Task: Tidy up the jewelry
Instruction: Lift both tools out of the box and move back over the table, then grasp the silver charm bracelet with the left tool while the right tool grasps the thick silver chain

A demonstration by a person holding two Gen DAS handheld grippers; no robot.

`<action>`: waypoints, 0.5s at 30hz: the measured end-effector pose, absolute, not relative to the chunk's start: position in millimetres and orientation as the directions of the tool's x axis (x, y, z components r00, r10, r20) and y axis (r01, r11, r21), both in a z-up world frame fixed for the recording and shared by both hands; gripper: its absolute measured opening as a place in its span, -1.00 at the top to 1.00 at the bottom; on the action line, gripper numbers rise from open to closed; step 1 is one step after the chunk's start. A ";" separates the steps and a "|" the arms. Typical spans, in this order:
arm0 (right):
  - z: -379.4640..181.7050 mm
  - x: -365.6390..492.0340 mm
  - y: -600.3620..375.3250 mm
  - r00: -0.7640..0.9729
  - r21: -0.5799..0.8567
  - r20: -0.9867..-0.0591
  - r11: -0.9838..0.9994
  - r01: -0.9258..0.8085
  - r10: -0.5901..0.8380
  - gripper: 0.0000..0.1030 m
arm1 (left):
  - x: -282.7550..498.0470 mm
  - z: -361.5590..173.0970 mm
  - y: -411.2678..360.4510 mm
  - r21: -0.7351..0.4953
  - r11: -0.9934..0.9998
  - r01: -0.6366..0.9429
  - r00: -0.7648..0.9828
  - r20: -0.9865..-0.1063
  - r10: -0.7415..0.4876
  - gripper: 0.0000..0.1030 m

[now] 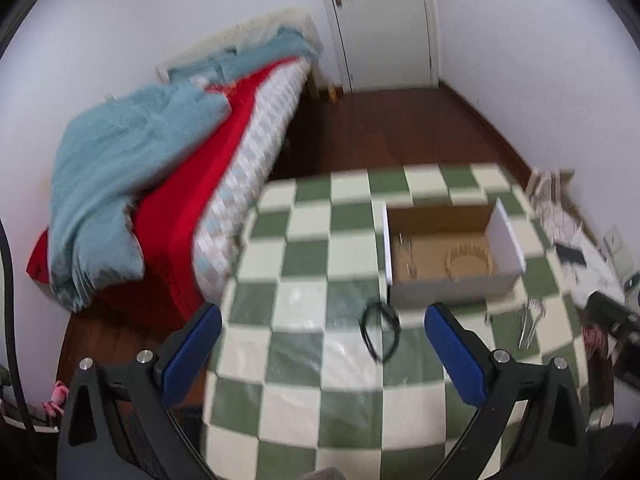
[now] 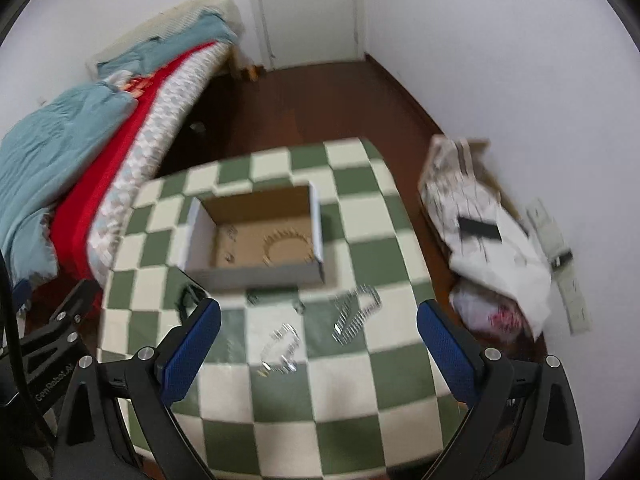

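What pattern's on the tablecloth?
Green and cream checks on the tablecloth, clearest in the right wrist view.

White walls (image 1: 520, 40), dark wood floor (image 1: 400, 128), a bed (image 1: 224, 152) beside a white door (image 1: 380, 20).

1 open box (image 2: 256, 268), 1 black loop (image 1: 380, 330) – 2 silver pieces (image 2: 356, 314)

Even, soft daylight fills both views, with no hard shadows. Motion blur smears everything, faint glare streaks the tabletop (image 1: 320, 344), and fisheye bending darkens the corners.
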State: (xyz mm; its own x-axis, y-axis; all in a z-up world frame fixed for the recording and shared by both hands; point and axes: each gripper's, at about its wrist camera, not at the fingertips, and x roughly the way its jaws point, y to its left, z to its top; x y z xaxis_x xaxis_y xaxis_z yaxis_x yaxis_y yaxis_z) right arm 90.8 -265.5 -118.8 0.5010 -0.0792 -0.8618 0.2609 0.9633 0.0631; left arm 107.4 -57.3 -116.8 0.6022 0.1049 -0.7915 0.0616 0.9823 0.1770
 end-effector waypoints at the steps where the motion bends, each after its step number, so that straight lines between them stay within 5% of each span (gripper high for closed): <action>1: -129.6 88.3 -272.3 0.476 0.068 -0.876 0.958 0.279 -0.077 -0.93 | 107.8 -129.1 -60.3 0.169 0.982 0.079 0.577 -0.811 0.094 -0.99; 6: -192.4 78.0 -304.3 0.358 0.103 -0.933 0.931 0.352 -0.032 -0.38 | 110.2 -188.3 -85.7 0.138 0.976 0.171 0.454 -0.890 0.047 -0.95; 15: -258.9 73.4 -335.8 0.254 0.075 -0.967 0.911 0.406 -0.034 -0.30 | 105.0 -253.4 -155.5 0.092 0.934 0.346 0.309 -0.951 -0.021 -0.87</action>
State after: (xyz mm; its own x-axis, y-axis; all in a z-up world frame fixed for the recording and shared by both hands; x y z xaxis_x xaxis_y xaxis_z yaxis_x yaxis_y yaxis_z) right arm 73.4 -335.8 -258.9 0.2541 -0.0339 -0.9666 0.4062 0.9107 0.0748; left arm 105.0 -155.5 -253.4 0.3094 -0.0211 -0.9507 0.3465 0.9335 0.0920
